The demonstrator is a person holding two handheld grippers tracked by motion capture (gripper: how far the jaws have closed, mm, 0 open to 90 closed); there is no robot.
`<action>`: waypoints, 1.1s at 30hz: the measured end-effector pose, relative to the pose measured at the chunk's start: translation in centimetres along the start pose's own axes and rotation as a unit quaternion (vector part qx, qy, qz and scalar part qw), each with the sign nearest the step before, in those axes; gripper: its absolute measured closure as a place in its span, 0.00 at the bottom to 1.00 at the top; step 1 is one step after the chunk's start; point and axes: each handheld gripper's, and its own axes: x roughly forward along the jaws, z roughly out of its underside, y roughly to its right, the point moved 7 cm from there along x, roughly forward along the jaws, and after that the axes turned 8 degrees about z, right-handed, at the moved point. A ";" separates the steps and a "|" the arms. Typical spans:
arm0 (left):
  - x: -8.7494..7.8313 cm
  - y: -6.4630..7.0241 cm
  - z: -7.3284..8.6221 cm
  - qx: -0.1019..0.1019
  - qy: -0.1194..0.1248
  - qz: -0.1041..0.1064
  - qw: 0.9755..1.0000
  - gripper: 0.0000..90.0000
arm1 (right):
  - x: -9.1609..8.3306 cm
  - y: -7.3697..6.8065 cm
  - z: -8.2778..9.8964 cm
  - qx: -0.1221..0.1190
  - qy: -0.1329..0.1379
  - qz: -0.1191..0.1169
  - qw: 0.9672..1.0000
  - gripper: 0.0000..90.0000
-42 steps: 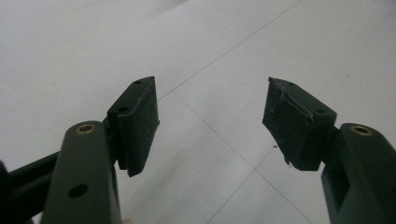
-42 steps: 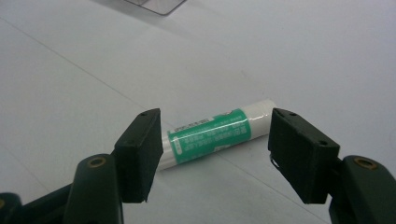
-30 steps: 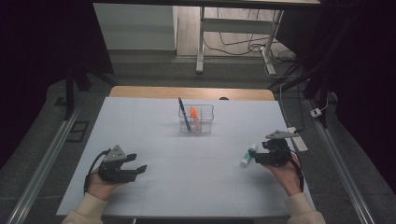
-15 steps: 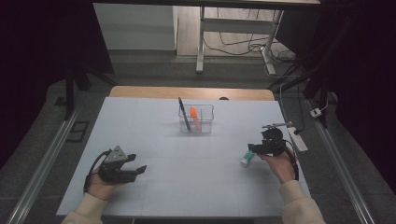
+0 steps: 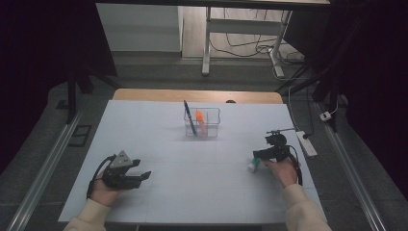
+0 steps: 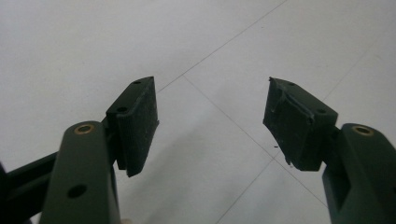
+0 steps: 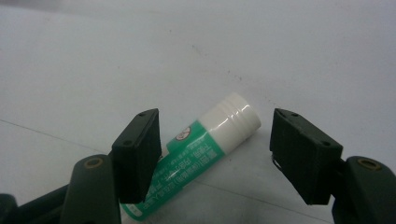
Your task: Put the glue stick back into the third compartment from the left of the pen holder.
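A: Item one, right tool (image 7: 212, 154)?
B: Jaws apart, and they have just been closing a little. Between them lies a glue stick (image 7: 196, 156), green label, white cap. The cap end points away from the tool. The left pad stands just beside the label; whether it touches cannot be told. The right pad stands clear of the cap. Nothing is clamped.

A: Where is the stick from above?
B: Flat on the tabletop (image 5: 202, 183), directly under the tip of the right tool (image 5: 258, 156), which a hand holds from behind.

A: Item two, left tool (image 6: 210, 121)?
B: Jaws apart, only bare tabletop between them. From above, the left tool (image 5: 139, 175) rests low over the tabletop, well apart from the right tool.

A: Other stock?
B: A clear bin (image 5: 202, 122), ahead of both tools, roughly midway between them. It holds a dark pen (image 5: 189, 117) leaning upright and an orange marker (image 5: 199, 118) beside it.
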 end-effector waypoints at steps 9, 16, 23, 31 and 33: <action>0.0 -0.2 0.2 0.001 -0.003 -0.003 1.000 0.39 | 0.9 -0.4 -0.1 0.009 -0.018 0.007 1.000 0.41; 0.1 -0.2 0.2 0.001 -0.005 -0.003 1.000 0.39 | 0.8 -0.7 0.3 0.007 -0.028 0.013 0.999 0.59; 0.1 -0.3 0.3 0.001 -0.007 -0.004 1.000 0.39 | 1.0 -0.9 0.7 -0.009 -0.024 0.021 0.999 0.71; 0.0 -0.5 0.3 -0.002 -0.004 -0.006 1.000 0.39 | 0.0 -0.9 -0.2 -0.015 -0.002 0.006 1.000 0.72; 0.0 -0.5 0.3 -0.002 -0.004 -0.006 1.000 0.39 | -0.6 -0.9 -0.6 -0.014 0.008 0.001 1.000 0.72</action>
